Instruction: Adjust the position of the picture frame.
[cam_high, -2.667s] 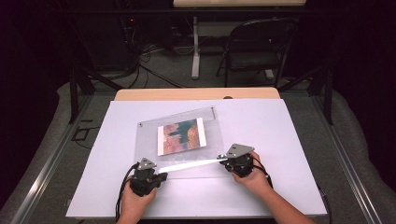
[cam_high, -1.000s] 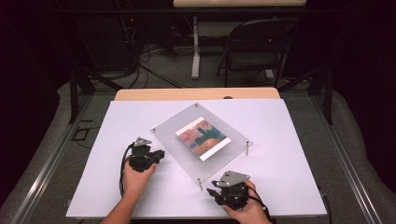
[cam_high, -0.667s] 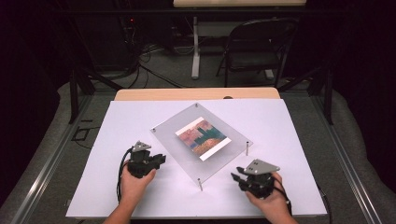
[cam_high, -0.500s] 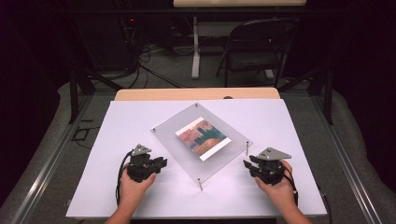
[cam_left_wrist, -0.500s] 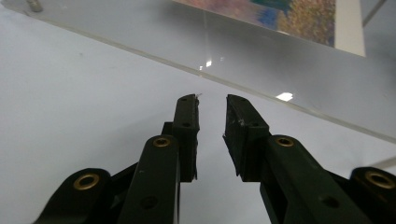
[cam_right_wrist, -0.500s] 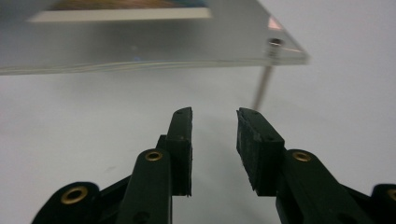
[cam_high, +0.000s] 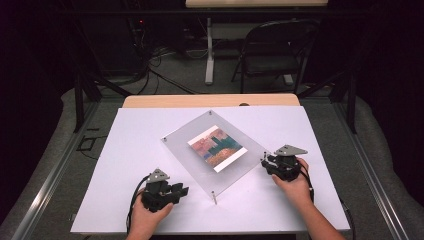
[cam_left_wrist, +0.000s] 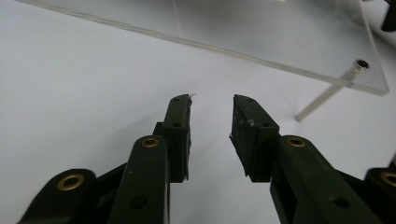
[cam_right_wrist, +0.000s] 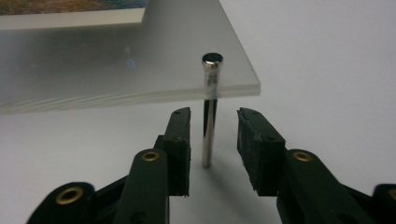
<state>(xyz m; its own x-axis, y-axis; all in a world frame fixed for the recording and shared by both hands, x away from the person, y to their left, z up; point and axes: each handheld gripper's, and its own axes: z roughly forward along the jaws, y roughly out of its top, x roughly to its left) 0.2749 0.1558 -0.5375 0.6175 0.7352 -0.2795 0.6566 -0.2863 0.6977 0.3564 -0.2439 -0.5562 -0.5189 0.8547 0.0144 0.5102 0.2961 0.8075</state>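
Observation:
A clear acrylic frame with a colourful picture inside stands on thin metal legs in the middle of the white table, turned diagonally. My right gripper is open at the frame's right corner. In the right gripper view its jaws stand either side of the metal leg under the acrylic frame, without touching it. My left gripper rests open on the table at the front left, short of the frame's near edge. Another leg stands at the near corner.
A wooden table edge runs behind the white surface. A folding chair and cables on the floor lie beyond. A person's hands hold both grippers from the front edge.
The frame was turned from roughly square to diagonal. My right gripper swung from the front centre out to the frame's right corner. The left gripper drew back towards the front.

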